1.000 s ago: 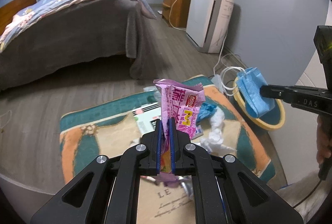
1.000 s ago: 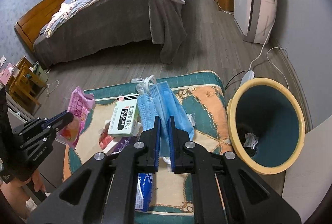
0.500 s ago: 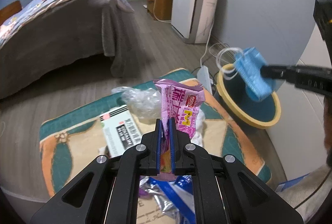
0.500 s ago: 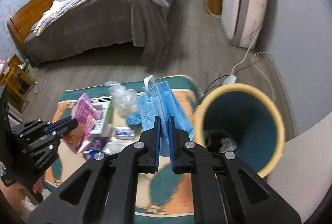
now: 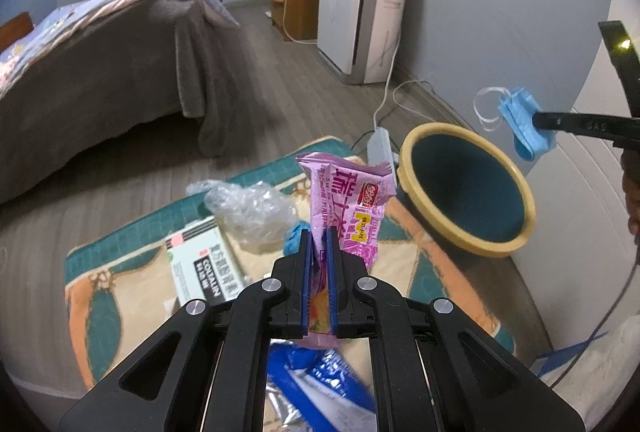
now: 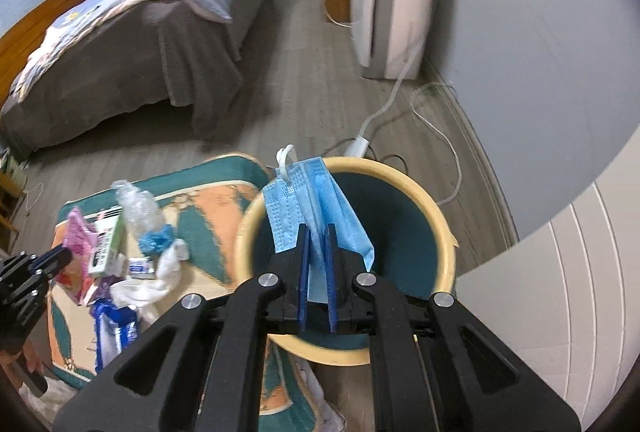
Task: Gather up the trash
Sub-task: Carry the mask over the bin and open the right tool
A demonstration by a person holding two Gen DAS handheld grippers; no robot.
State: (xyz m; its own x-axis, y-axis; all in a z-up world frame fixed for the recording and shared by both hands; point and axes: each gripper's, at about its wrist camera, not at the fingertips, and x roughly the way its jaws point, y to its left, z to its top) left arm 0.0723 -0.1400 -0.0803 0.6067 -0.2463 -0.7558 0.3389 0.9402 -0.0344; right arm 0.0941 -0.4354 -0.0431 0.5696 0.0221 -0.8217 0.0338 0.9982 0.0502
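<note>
My left gripper (image 5: 319,232) is shut on a pink snack wrapper (image 5: 352,207) and holds it above the rug. My right gripper (image 6: 315,228) is shut on a blue face mask (image 6: 316,203) and holds it over the open mouth of the yellow-rimmed teal bin (image 6: 436,220). In the left wrist view the mask (image 5: 524,123) hangs above and right of the bin (image 5: 416,147). In the right wrist view the left gripper (image 6: 60,256) with the wrapper (image 6: 78,236) is at the far left.
On the patterned rug (image 5: 120,308) lie a medicine box (image 5: 200,272), a crumpled clear plastic bottle (image 5: 248,207), white tissue (image 6: 160,280) and a blue packet (image 5: 320,384). A bed (image 5: 100,63), a white appliance (image 5: 360,15) and a power strip with cables (image 5: 380,143) stand beyond.
My right gripper has carried the blue mask to the right, from over the rug to over the bin. My left gripper has moved right toward the bin with the pink wrapper.
</note>
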